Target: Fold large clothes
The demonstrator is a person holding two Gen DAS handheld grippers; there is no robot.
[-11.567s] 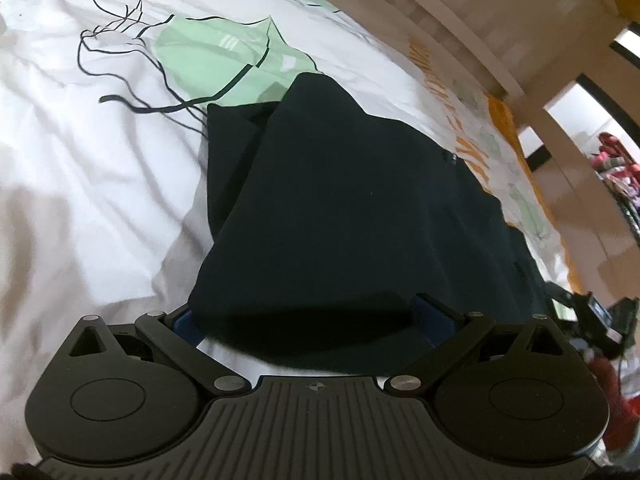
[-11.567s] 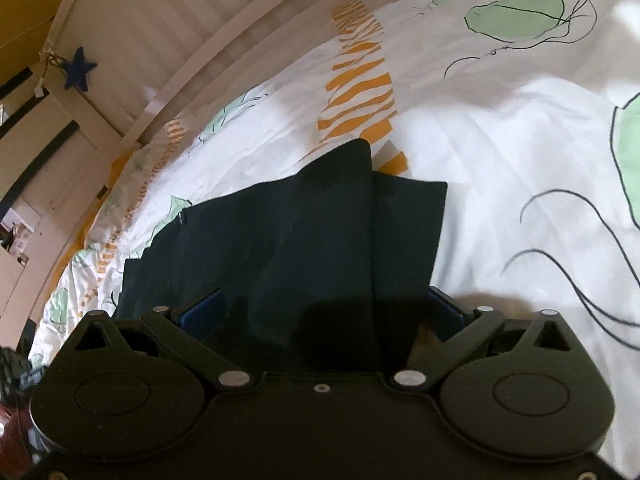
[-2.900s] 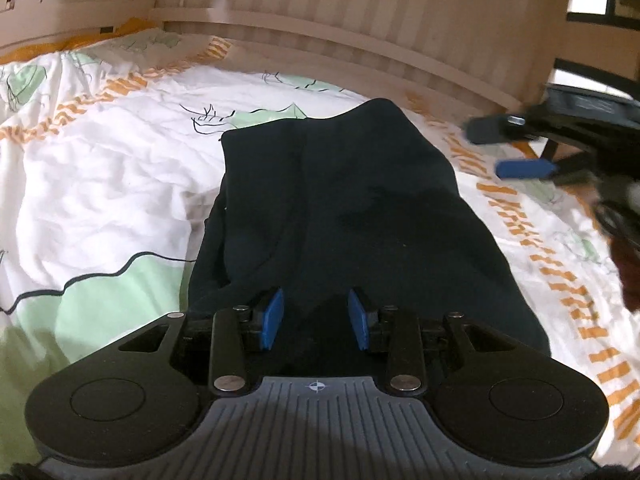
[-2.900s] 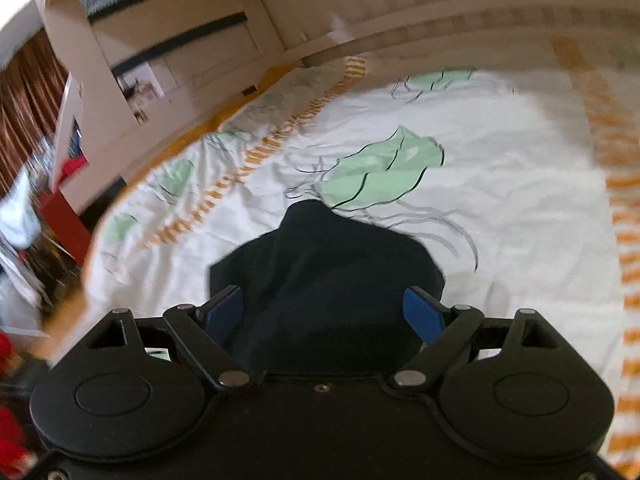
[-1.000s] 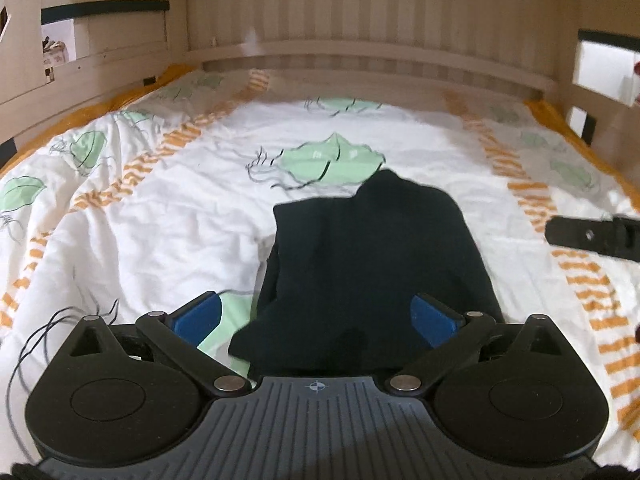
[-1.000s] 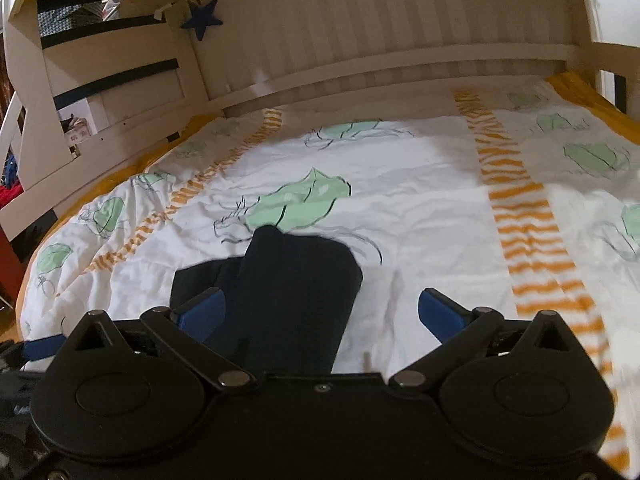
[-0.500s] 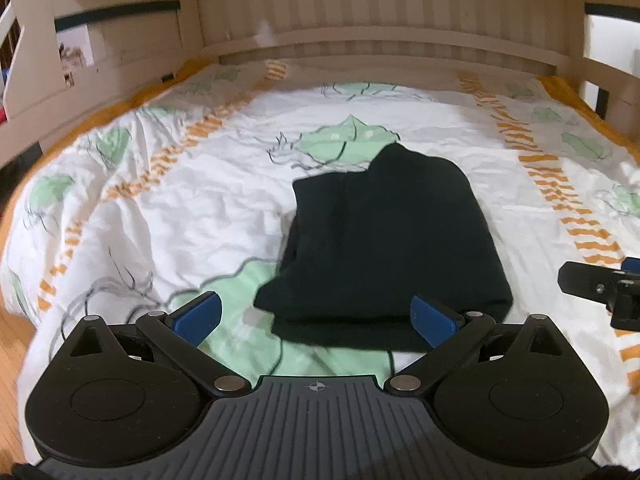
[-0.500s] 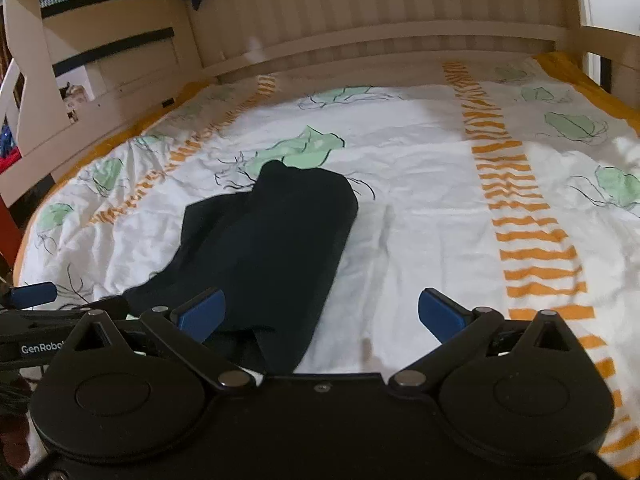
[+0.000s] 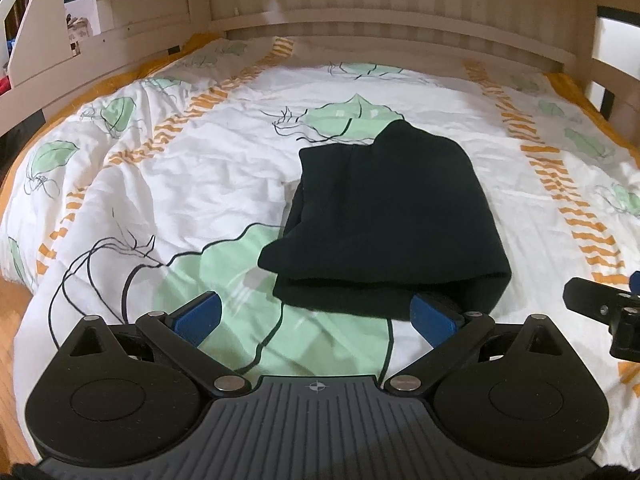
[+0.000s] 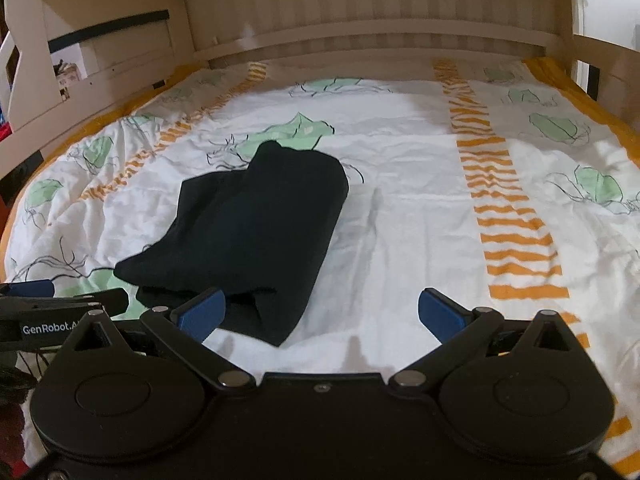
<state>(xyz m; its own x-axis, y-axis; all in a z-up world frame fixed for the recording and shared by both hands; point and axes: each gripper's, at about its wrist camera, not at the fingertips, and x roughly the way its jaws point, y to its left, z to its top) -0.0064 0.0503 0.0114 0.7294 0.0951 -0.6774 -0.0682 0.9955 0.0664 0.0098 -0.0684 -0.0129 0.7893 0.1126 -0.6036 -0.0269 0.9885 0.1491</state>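
Leaf-print quilt point(image 9: 200, 184) in wooden bed frame point(image 10: 360, 36); both claws spread, empty.

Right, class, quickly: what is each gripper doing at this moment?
Left gripper: open, holding nothing.
Right gripper: open, holding nothing; the dark garment lies free.

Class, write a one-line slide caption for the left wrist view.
Open left gripper hovers before a folded dark garment lying on a leaf-patterned duvet.
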